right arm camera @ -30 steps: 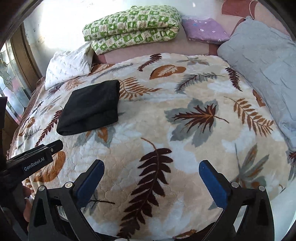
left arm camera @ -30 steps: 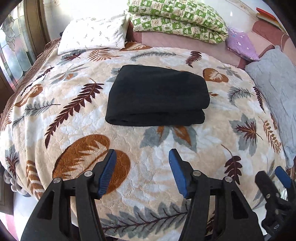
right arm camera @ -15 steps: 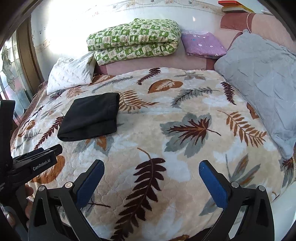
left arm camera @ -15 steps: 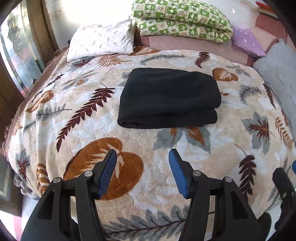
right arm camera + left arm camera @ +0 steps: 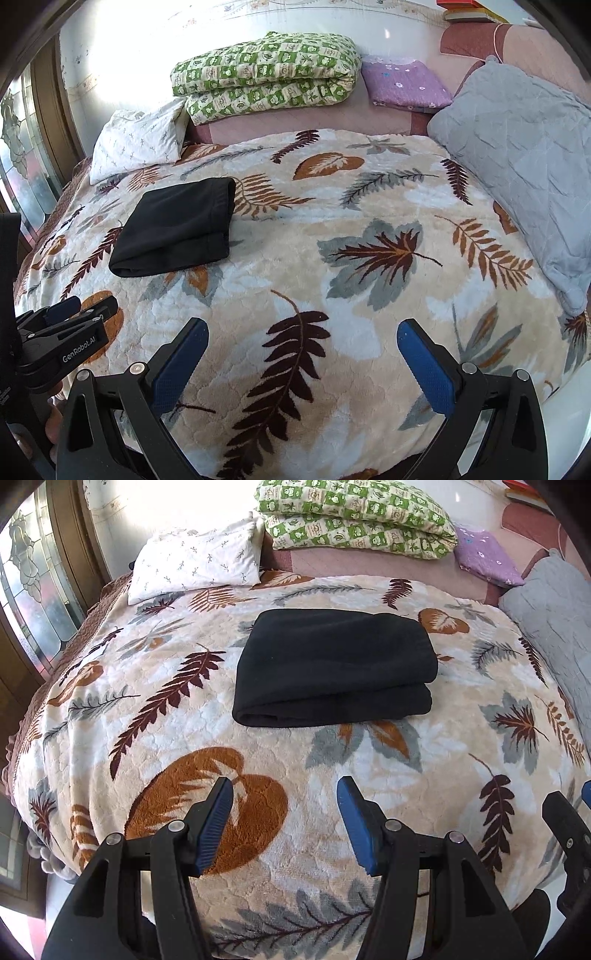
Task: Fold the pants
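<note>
We see the black pants (image 5: 334,668) folded into a compact rectangle, lying flat on the leaf-patterned blanket (image 5: 369,768) at upper centre of the left wrist view and at centre left of the right wrist view. The left gripper (image 5: 284,821) sits at lower centre, jaws moderately apart, holding nothing. The right gripper (image 5: 303,363) sits at lower centre, jaws wide apart, holding nothing. Both stand well apart from the pants.

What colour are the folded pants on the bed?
Plain black pants, clearest in the left wrist view.

Folded pants (image 5: 334,666) on blanket (image 5: 258,760), before pillows (image 5: 195,566)
</note>
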Available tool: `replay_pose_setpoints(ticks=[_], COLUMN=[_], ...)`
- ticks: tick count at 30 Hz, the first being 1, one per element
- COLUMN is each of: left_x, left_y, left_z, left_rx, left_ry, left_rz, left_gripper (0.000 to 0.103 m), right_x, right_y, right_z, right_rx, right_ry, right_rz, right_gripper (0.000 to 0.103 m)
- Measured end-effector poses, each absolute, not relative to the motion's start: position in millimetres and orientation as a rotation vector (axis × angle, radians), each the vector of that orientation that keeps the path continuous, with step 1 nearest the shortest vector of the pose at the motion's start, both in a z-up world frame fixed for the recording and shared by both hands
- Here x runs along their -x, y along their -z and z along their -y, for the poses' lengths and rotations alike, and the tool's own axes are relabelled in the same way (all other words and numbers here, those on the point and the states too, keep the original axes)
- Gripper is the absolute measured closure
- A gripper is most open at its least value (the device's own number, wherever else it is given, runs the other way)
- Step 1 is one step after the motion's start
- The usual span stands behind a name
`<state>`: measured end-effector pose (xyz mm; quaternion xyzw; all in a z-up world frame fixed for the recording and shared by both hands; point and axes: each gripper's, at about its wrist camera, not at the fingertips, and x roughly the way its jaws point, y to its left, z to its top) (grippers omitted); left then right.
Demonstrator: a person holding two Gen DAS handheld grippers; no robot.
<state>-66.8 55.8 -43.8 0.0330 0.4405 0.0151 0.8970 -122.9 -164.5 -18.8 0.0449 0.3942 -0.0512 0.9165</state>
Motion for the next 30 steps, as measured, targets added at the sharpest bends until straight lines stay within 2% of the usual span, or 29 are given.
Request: replay_pose_setpoints(ticks=[21,30], left_x=[73.0,80.5], left_y=[51.3,44.7], left_z=[-86.8,-83.8], left_rx=[0.014,0.030], left_ry=[0.035,0.016], left_rz=[-0.960,-0.919], left_gripper=[0.045,0.045], right_x=[116.8,117.8], right_y=[19.0,17.8], right_z=[149.3,154.9], right_rx=[-0.063,-0.077], right_ry=[0.055,0.061], right_rz=[-0.807,-0.803], right_gripper=[0.000,0.000])
